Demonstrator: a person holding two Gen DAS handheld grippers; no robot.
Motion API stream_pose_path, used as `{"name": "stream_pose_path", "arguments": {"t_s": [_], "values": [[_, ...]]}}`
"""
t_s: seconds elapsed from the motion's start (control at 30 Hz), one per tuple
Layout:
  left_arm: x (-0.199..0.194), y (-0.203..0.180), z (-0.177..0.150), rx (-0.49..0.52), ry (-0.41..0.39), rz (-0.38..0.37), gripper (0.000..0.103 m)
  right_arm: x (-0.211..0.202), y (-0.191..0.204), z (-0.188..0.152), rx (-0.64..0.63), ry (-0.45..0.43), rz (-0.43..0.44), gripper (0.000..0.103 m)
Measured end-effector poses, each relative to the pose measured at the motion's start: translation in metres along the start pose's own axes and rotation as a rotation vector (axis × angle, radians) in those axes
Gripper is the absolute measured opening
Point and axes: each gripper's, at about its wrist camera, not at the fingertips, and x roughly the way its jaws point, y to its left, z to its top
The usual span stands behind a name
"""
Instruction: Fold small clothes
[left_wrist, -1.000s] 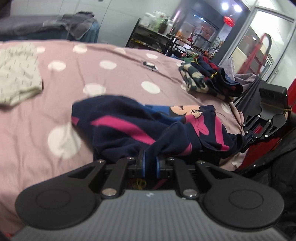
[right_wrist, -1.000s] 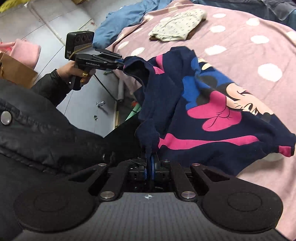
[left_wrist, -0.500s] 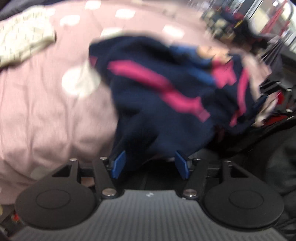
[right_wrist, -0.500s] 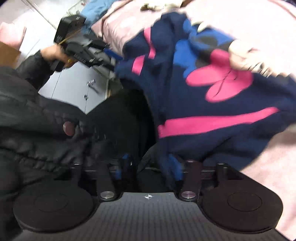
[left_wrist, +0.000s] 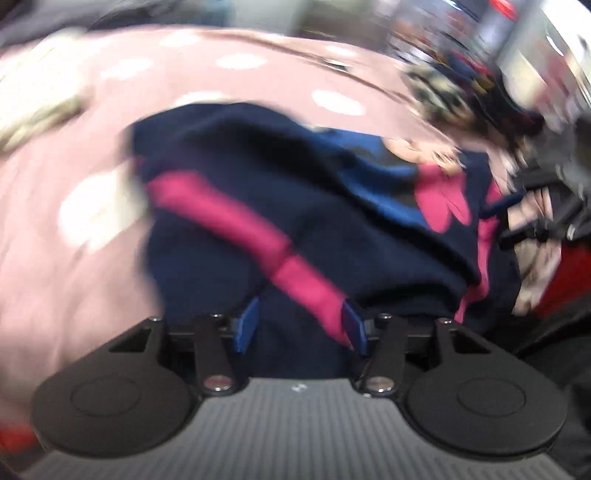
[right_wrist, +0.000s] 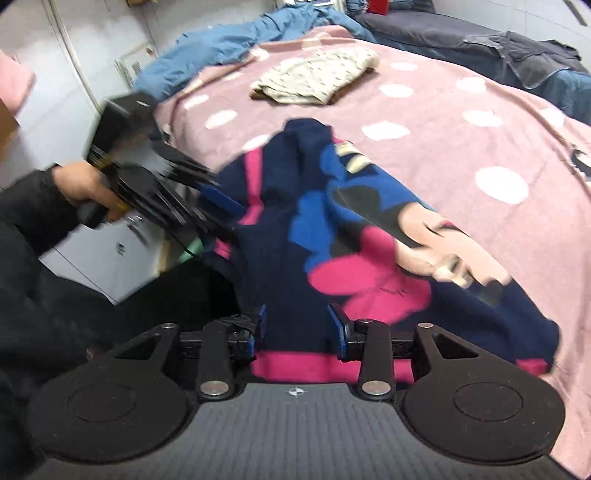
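navy sweater on pink bedspread | right gripper jaws apart (cloth between)

Each camera sits on the back of its gripper and looks forward and steeply down along the two blue-tipped fingers, whose black mount fills the bottom of the frame. The left wrist view, blurred, faces across the pink dotted bedspread from very near the navy garment, with the right gripper at the right edge. The right wrist view faces across the bed toward the upper right, with the left gripper at centre left. Both views share the garment, the bedspread and the cream folded cloth.
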Motion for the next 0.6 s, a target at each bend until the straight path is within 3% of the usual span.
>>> {"name": "stream_pose_path", "arguments": {"t_s": [0.03,0.07,0.13,0.17,0.2,0.27,0.33,0.4,0.47,0.53,0.6], "values": [[-0.005,0.007,-0.007,-0.026,0.017,0.031,0.042,-0.002,-0.003,-0.003,-0.005,0.011,-0.044,0.067],[-0.009,0.011,-0.013,-0.039,0.04,0.067,0.047,-0.01,-0.005,-0.006,-0.012,0.017,-0.077,0.067],[-0.009,0.016,-0.024,-0.047,0.104,0.239,0.055,-0.016,-0.011,-0.009,-0.024,0.0,-0.112,0.067],[-0.008,0.019,-0.029,-0.057,0.131,0.281,0.057,-0.015,-0.014,-0.007,-0.028,-0.014,-0.127,0.069],[-0.01,0.023,-0.032,-0.084,0.146,0.283,0.057,-0.019,-0.017,-0.005,-0.029,-0.03,-0.146,0.072],[-0.023,0.023,-0.031,-0.162,0.091,0.216,0.057,-0.02,-0.025,-0.001,-0.023,-0.056,-0.205,0.094],[-0.038,0.009,-0.022,-0.164,-0.018,0.101,0.063,-0.026,-0.035,0.0,0.004,-0.099,-0.253,0.094],[-0.043,-0.016,-0.006,-0.082,-0.101,0.051,0.076,-0.028,-0.05,0.0,0.073,-0.137,-0.249,0.094],[-0.034,-0.037,0.009,0.011,-0.12,0.058,0.08,-0.026,-0.056,0.001,0.11,-0.148,-0.225,0.094],[-0.01,-0.046,0.019,0.059,-0.084,0.065,0.079,-0.017,-0.047,0.004,0.052,-0.135,-0.226,0.093],[0.014,-0.05,0.026,0.08,-0.019,0.142,0.077,-0.004,-0.035,0.003,-0.048,-0.095,-0.244,0.093]]}}
